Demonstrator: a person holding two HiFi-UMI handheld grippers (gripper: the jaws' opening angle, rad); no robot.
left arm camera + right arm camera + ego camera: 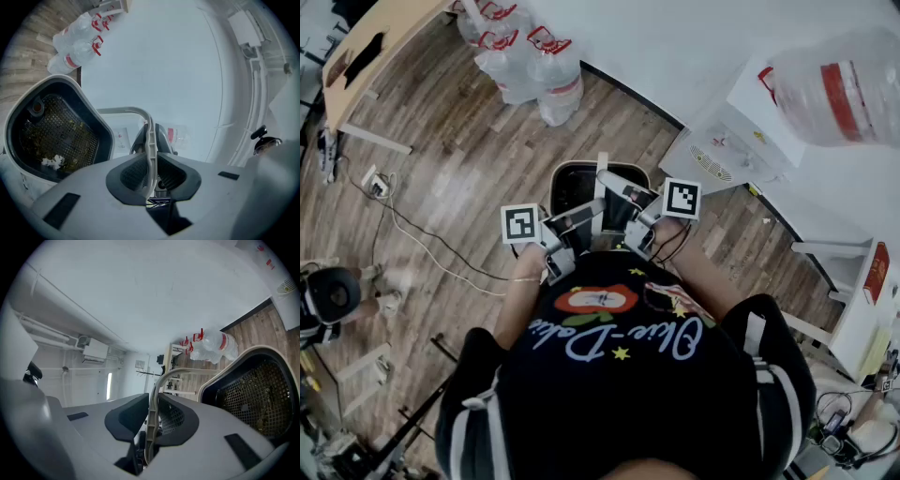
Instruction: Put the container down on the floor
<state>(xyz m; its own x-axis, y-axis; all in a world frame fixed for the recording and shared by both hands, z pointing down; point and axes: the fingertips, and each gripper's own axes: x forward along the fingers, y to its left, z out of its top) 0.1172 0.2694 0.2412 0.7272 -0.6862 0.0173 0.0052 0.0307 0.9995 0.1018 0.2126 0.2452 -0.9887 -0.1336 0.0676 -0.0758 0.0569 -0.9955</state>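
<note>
The container [581, 185] is a dark bin with a pale rim and a mesh basket inside, seen just ahead of my body over the wooden floor. Its thin pale handle [126, 110] arches over the opening. My left gripper [151, 174] is shut on the handle, and its pads [131, 176] press the strip from both sides. My right gripper [151, 422] is shut on the same handle [183, 372] from the other side. In the head view the left gripper [574, 228] and the right gripper [630, 217] meet over the bin's near edge. The basket [51, 136] holds bits of debris.
Several large water jugs [534, 66] with red caps lie on the floor by the wall. A white dispenser [727, 141] stands at the right with a jug [839, 89] on top. A cable [422, 239] runs across the floor at the left, near a table [375, 37].
</note>
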